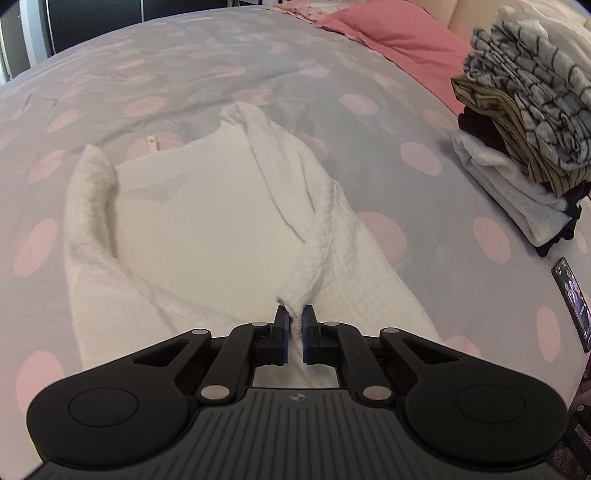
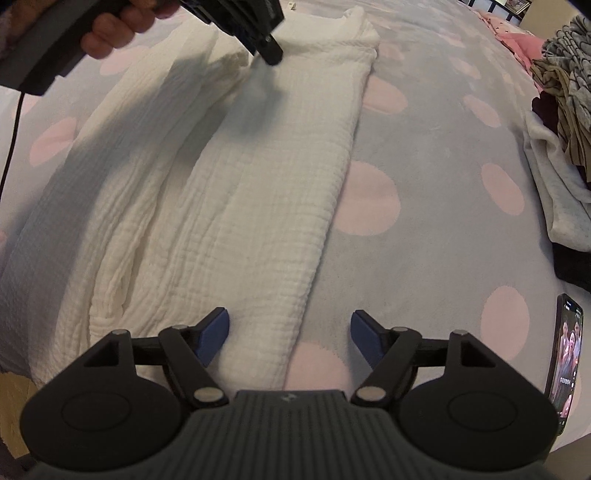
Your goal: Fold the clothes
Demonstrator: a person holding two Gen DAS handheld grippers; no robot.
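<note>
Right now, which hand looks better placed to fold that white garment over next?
The left. Its hand-held gripper is already shut on a pinch of the white garment, ready to carry it. The right hand-held gripper stands open over the garment's near edge, gripping nothing yet.

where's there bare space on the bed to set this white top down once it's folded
Free: the dotted bedspread between the white garment and the stack of folded clothes, and the stretch beyond the garment toward the pink pillow. Crowded: the right edge, with stack and phone.
</note>
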